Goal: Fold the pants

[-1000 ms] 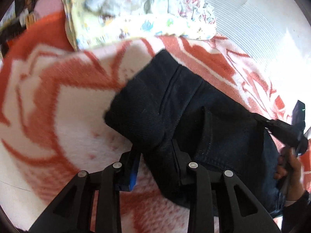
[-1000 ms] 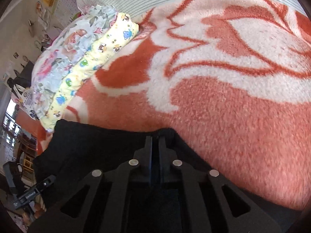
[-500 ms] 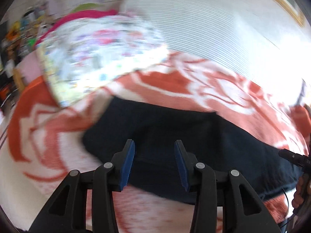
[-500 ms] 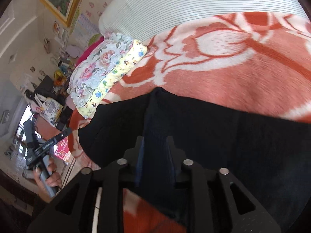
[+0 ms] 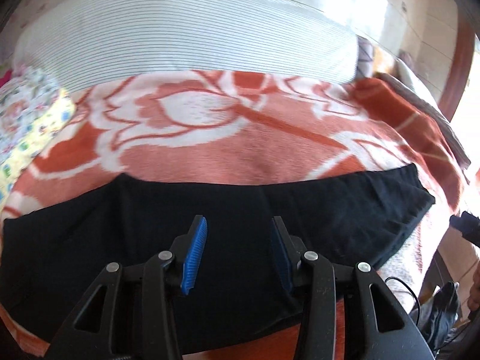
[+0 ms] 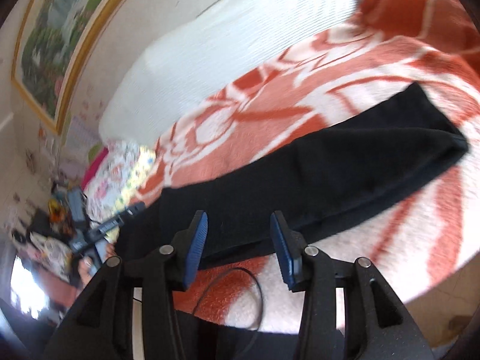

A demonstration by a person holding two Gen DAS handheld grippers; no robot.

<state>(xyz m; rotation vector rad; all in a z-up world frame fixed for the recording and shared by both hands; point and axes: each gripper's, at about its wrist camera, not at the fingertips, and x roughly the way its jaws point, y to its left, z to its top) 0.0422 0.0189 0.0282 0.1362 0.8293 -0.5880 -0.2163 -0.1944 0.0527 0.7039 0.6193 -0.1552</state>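
The black pants [image 5: 228,219] lie as a long flat band across the orange and white blanket [image 5: 228,156]. My left gripper [image 5: 238,225] is open and empty, held above the middle of the band. In the right wrist view the pants [image 6: 345,162] stretch from lower left to upper right, ending in a folded edge at the right. My right gripper [image 6: 238,222] is open and empty above the near edge of the pants. The left gripper also shows in the right wrist view [image 6: 102,231], at the far left in a hand.
A striped white pillow [image 5: 186,30] lies behind the blanket. A floral and yellow bedding pile [image 5: 27,120] sits at the left. A thin black cable [image 6: 240,288] lies on the blanket below my right gripper. Clutter stands beyond the bed at the far left [image 6: 54,219].
Both grippers have let go of the pants and opened. They have pulled back and up, and the pants now lie spread flat as a long band.
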